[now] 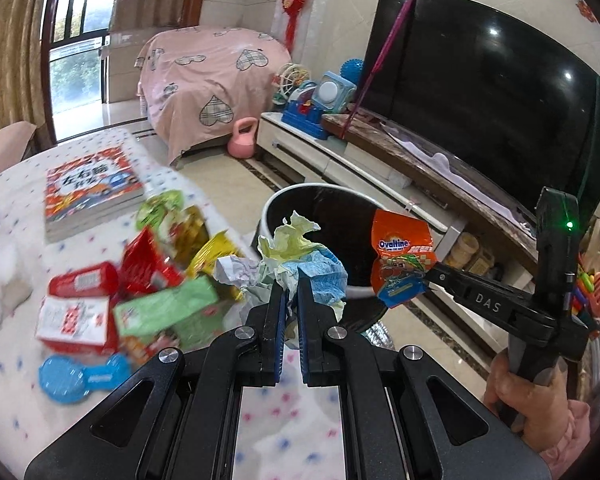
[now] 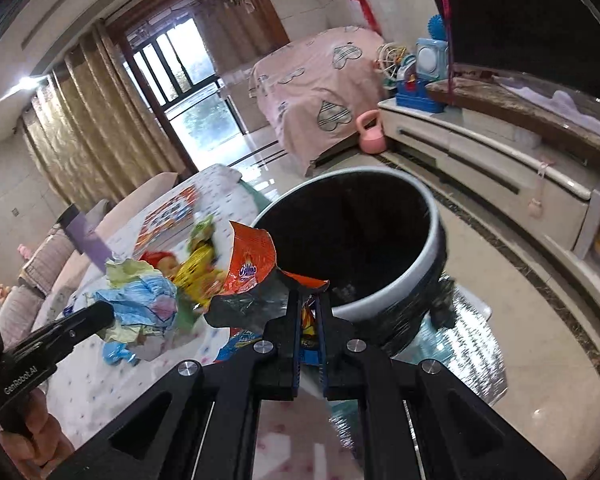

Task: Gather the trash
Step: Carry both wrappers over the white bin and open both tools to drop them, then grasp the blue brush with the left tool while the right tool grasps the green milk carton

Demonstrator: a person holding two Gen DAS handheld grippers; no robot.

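My left gripper (image 1: 292, 280) is shut on a crumpled wad of blue, green and white paper (image 1: 300, 256) and holds it at the table edge, beside the bin. My right gripper (image 2: 309, 300) is shut on an orange Ovaltine wrapper (image 2: 252, 264), which hangs over the near rim of the white bin with a black liner (image 2: 436, 240). In the left wrist view the wrapper (image 1: 402, 256) sits in front of the bin (image 1: 266, 208). The paper wad also shows in the right wrist view (image 2: 140, 304). Several snack wrappers and boxes (image 1: 140, 280) lie on the table.
The table wears a white dotted cloth (image 1: 16, 380); on it lie a children's book (image 1: 92, 188) and a blue spoon-shaped item (image 1: 80, 376). A TV cabinet (image 2: 500, 160) with a large TV (image 1: 480, 92) stands behind the bin. A pink kettlebell (image 1: 244, 138) sits on the floor.
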